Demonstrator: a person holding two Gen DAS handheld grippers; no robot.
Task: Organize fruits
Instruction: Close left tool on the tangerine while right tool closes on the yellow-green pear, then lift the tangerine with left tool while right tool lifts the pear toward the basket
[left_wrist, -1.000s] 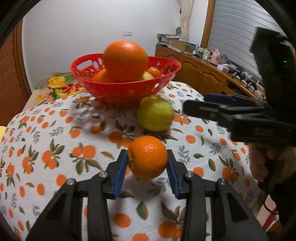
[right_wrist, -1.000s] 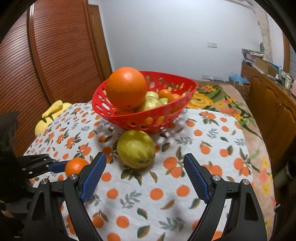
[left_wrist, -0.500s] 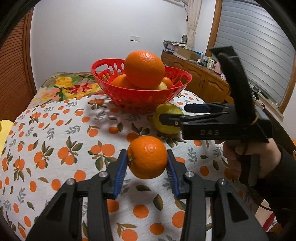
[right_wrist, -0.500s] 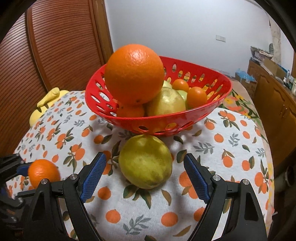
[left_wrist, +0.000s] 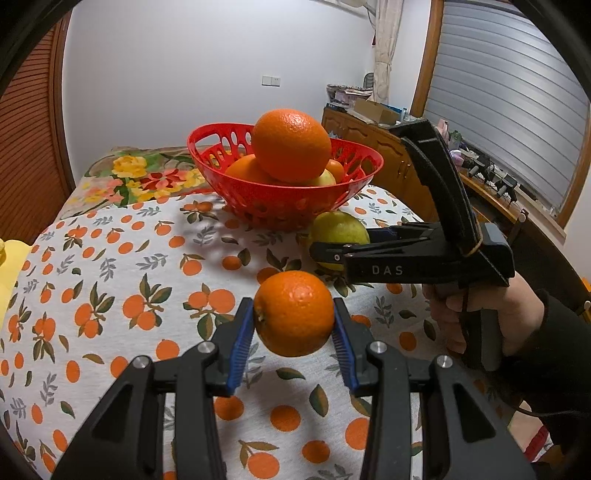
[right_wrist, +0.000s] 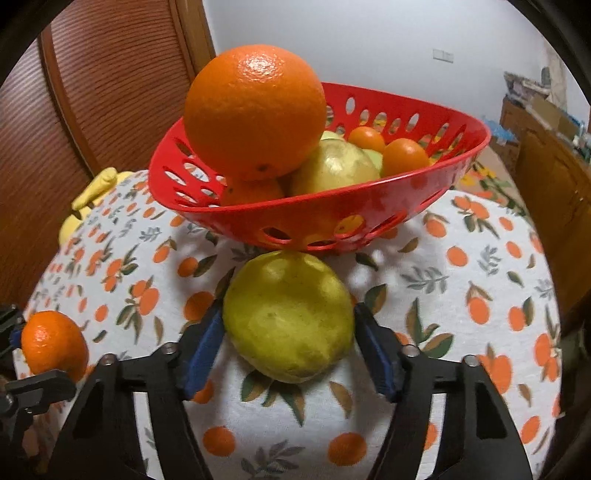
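The left gripper (left_wrist: 293, 334) holds a small orange (left_wrist: 294, 313) tight above the tablecloth (left_wrist: 122, 280). The right gripper (right_wrist: 288, 349) has just been closing around the yellow-green fruit (right_wrist: 288, 315), and its pads now look pressed on it. Next, I think, both fruits need lifting into the full red basket (right_wrist: 369, 218), gently so the big orange (right_wrist: 255, 110) does not roll off.

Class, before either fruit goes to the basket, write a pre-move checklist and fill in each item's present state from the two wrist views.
1. Left tool clamped on small orange: ok.
2. Small orange lifted off tablecloth: ok.
3. Right tool, jaws just closing, around yellow-green citrus: ok.
4. Pads pressing citrus firmly: cannot tell.
5. Free room in red basket: not ok, large orange piled above rim.
6. Tools apart: ok.
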